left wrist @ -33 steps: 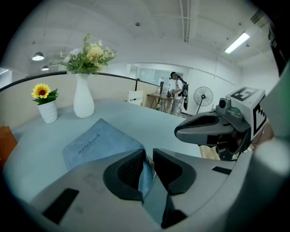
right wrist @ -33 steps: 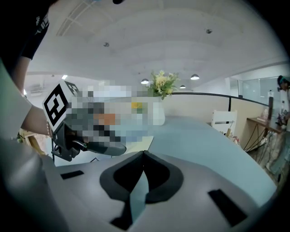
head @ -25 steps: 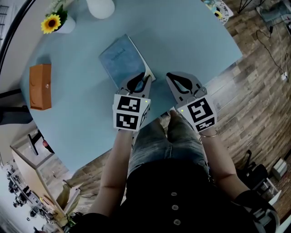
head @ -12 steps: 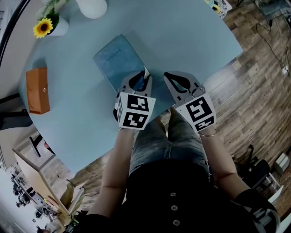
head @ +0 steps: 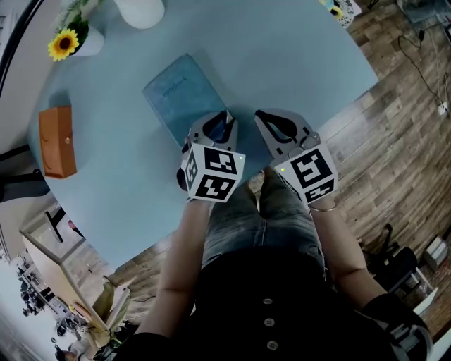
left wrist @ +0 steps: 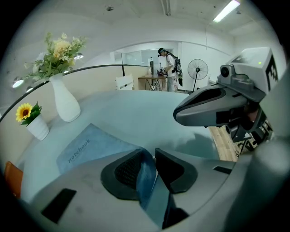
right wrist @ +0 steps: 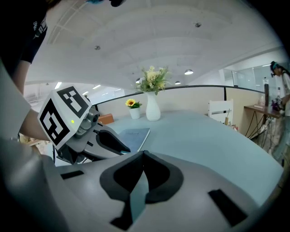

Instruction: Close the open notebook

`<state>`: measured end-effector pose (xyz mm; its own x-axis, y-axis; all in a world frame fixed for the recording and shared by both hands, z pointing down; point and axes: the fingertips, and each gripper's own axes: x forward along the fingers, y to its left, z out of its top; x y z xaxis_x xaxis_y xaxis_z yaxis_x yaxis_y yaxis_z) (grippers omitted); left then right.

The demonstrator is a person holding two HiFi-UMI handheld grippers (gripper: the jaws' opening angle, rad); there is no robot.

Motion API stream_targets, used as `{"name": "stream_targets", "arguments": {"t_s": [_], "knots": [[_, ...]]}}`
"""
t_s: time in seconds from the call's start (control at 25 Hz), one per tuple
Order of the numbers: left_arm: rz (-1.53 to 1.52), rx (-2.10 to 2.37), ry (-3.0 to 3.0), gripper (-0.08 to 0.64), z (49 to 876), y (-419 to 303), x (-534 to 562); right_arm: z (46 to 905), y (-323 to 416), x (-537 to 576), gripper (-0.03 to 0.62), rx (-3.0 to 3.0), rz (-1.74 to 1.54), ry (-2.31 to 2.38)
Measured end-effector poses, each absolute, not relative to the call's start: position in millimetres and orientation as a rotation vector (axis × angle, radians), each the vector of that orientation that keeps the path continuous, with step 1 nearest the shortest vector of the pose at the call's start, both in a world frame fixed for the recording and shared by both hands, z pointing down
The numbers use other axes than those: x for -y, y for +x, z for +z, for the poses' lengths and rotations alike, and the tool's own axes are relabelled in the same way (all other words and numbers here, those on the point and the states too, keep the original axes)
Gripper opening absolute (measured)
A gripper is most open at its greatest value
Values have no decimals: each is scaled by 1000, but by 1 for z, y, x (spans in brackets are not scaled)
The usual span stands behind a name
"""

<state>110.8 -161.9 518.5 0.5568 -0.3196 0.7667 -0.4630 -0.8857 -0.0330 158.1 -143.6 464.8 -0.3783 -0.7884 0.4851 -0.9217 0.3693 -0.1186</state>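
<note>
One notebook (head: 180, 90), upper centre, lies shut: looks light, floppy; take its corner. Left gripper (left wrist: 153, 155) fingers, just opening, straddle that corner; right gripper (right wrist: 143, 156) fingers closed, empty.

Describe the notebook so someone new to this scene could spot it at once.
On the round pale-blue table, look toward the side nearest the person. The notebook lies flat there, closed. Its blue cover printed "notebook" sets it apart from the white vase, sunflower pot and orange case.
</note>
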Motion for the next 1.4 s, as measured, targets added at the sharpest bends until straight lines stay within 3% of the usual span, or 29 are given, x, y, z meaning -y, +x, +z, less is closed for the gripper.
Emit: {"name": "stream_targets", "arguments": {"t_s": [1.2, 1.4], "knots": [[1312, 629, 2594, 109, 524, 118, 159, 466, 167, 141, 8, 2311, 548, 1445], [1282, 631, 2578, 138, 524, 120, 158, 464, 169, 142, 8, 2317, 551, 1439]]}}
